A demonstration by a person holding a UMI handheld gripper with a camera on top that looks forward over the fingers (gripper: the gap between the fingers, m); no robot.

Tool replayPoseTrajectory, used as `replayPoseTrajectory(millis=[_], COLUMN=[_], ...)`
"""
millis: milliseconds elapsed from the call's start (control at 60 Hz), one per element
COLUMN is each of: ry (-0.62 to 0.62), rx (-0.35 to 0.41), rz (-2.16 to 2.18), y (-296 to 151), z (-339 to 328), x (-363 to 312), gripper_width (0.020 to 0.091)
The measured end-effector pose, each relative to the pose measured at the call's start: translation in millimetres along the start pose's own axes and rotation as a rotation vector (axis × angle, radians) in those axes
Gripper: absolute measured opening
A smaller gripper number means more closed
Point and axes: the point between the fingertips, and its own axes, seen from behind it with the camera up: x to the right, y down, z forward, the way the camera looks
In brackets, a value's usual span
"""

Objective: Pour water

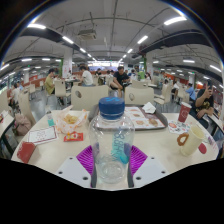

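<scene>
A clear plastic water bottle (111, 140) with a blue cap (112, 106) stands upright between my fingers, close to the camera. My gripper (111, 160) is shut on the bottle's lower body, and a purple pad (86, 157) presses against it on each side. The bottle's round base shows just above the pale table (160, 160). Its lower half hides what lies straight ahead on the table.
Left of the bottle are a red cup (27, 151), a paper sheet (42, 133) and a food bowl (72, 120). A tray (147, 122), a second red cup (184, 112) and a ring-shaped snack (183, 139) lie right. People sit at tables beyond.
</scene>
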Motion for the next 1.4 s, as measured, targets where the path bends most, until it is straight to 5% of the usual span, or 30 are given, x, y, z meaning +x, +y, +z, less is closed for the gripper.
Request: replayPoseTrajectory(millis=[233, 567, 1000, 1233, 1400], ry=[-0.044, -0.348, -0.538, -0.57, -0.474], rx=[0.005, 0.076, -0.052, -0.113, -0.019], rz=[0.072, 0.864, 1.854, 1.769, 1.201], y=[-32, -156, -115, -119, -149], z=[-11, -49, 2, -4, -25], x=[5, 79, 191, 191, 224], gripper_width=[0.0412, 0.0409, 0.0406, 0.0408, 0.041])
